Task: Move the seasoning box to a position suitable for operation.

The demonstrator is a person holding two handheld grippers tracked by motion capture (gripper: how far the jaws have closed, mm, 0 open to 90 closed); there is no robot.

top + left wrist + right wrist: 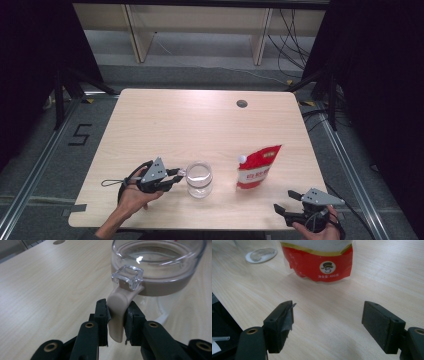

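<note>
A clear glass jar (199, 179) stands near the table's front edge, left of centre. In the left gripper view its rim (160, 265) carries a clear clasp and a beige handle (120, 300) that hangs down its side. My left gripper (179, 175) (117, 312) is shut on that handle, both pads pressed against it. A red and white pouch (256, 167) (322, 262) with a white cap stands upright to the right of the jar. My right gripper (285, 200) (328, 315) rests open near the front right corner, aimed at the pouch, nothing between its pads.
The light wooden table (200, 125) has a round cable hole (242, 103) at the back right. Behind it stand a pale shelf unit (200, 30) and loose cables on the floor. Black curtains flank both sides. The jar's base (260, 253) appears left of the pouch.
</note>
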